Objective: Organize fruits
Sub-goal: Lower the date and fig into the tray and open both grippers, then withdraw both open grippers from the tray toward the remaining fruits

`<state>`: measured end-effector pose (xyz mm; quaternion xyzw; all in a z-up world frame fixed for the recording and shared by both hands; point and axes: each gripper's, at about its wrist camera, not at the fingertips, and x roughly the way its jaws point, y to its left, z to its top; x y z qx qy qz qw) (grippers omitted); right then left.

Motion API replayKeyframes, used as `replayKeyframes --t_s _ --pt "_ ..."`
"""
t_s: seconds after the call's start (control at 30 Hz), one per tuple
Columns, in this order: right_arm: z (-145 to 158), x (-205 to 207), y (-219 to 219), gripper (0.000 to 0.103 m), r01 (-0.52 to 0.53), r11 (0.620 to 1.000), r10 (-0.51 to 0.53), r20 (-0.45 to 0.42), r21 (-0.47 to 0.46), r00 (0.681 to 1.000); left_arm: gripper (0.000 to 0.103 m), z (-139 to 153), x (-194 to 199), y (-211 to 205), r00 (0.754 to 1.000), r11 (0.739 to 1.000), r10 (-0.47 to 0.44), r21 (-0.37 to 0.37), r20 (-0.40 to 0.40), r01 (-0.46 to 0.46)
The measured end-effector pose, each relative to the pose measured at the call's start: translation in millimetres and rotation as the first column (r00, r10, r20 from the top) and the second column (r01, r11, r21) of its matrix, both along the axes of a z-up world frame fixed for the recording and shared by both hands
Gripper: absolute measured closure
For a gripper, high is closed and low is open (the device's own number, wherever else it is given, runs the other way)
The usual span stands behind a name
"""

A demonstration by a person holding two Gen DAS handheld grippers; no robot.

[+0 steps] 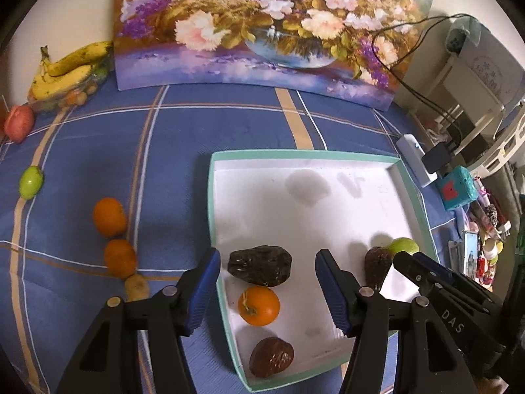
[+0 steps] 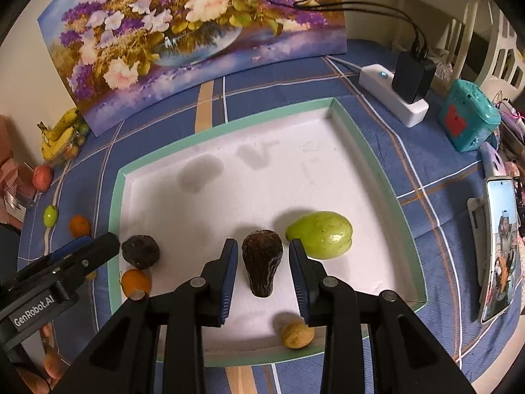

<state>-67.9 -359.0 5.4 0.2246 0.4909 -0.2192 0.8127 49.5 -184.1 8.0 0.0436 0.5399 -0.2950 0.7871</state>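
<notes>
A white tray with a green rim (image 1: 295, 154) (image 2: 229, 121) lies on the blue checked cloth. My left gripper (image 1: 268, 256) hangs open over the tray's near left corner. Below it lie a dark wrinkled fruit (image 1: 259, 266), an orange (image 1: 259, 305) and a brown fruit (image 1: 270, 356). My right gripper (image 2: 263, 243) is open, its pads either side of another dark fruit (image 2: 262, 259) with a small gap on each side. A green fruit (image 2: 320, 234) lies just to its right, a small yellowish fruit (image 2: 297, 335) by the near rim. Two oranges (image 1: 109, 216) (image 1: 119, 257) sit outside on the cloth.
On the cloth to the left are a small green fruit (image 1: 30, 182), a red fruit (image 1: 19, 123) and bananas (image 1: 65, 69). A flower painting (image 1: 262, 26) leans at the back. A power strip with a charger (image 2: 397, 98), a teal box (image 2: 469, 121) and a phone (image 2: 498, 249) stand on the right.
</notes>
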Motion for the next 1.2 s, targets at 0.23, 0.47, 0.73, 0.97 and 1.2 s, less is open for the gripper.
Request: replayKeyframes --t_s 0.23,0.47,0.73,0.97,1.2 --pt "6 -3 2 0.07 0.003 1.0 -0.003 0.015 -0.003 1.0 0.039 12 3 26 0.998 0.998 0.055 -0.025 0.012 -0.054" --pt "13 -6 8 0.07 -0.011 1.0 0.011 0.028 -0.01 1.0 0.039 20 9 59 0.992 0.99 0.128 -0.053 0.009 -0.127" --pt "16 -3 14 0.07 -0.032 0.999 0.032 0.035 -0.014 0.999 0.039 21 19 83 0.981 0.979 0.196 -0.064 0.002 -0.195" --pt "14 -3 13 0.062 -0.025 1.0 0.025 0.028 -0.011 0.999 0.026 10 17 78 0.981 0.981 0.191 -0.01 -0.008 -0.191" --pt "8 -3 11 0.032 -0.02 1.0 0.02 0.016 -0.008 1.0 0.012 -10 17 72 0.981 0.978 0.193 0.082 -0.014 -0.191"
